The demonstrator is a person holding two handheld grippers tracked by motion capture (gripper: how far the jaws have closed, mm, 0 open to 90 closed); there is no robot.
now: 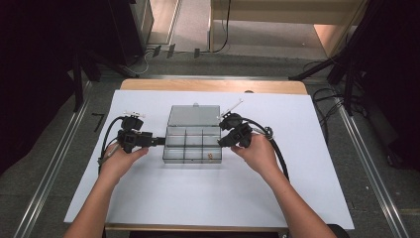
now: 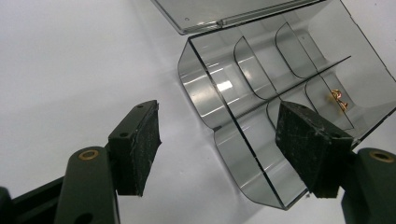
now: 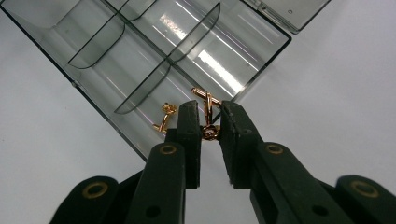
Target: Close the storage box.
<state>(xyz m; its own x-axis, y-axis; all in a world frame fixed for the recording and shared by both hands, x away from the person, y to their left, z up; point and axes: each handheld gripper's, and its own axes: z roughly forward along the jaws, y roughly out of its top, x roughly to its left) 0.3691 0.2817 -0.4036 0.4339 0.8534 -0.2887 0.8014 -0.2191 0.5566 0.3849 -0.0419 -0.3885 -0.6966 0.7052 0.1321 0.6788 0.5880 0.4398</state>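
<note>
While our left hand (image 1: 118, 161) rests on the white table cover (image 1: 148, 198), the left gripper (image 2: 217, 144) stands with its jaws spread wide, holding nothing. One jaw is outside the near end wall of the clear smoky-grey plastic compartment box (image 1: 192, 141) and the other over the box's corner, so the wall lies between them; whether either pad touches it we cannot tell. The box's hinged transparent lid (image 1: 194, 115) lies flat on the far side.

Our right gripper (image 3: 209, 128) is clamped on a small gold-coloured cufflink (image 3: 208, 114), the round end pinched between the pads and the bar end sticking out ahead. In the right gripper view, that cufflink hangs at the box's end compartment, by its corner. A second gold-coloured cufflink (image 3: 164, 117) lies on the floor of the same compartment, just beside the held one. In the high view we see the right gripper (image 1: 224, 140) at the box's right edge.
</note>
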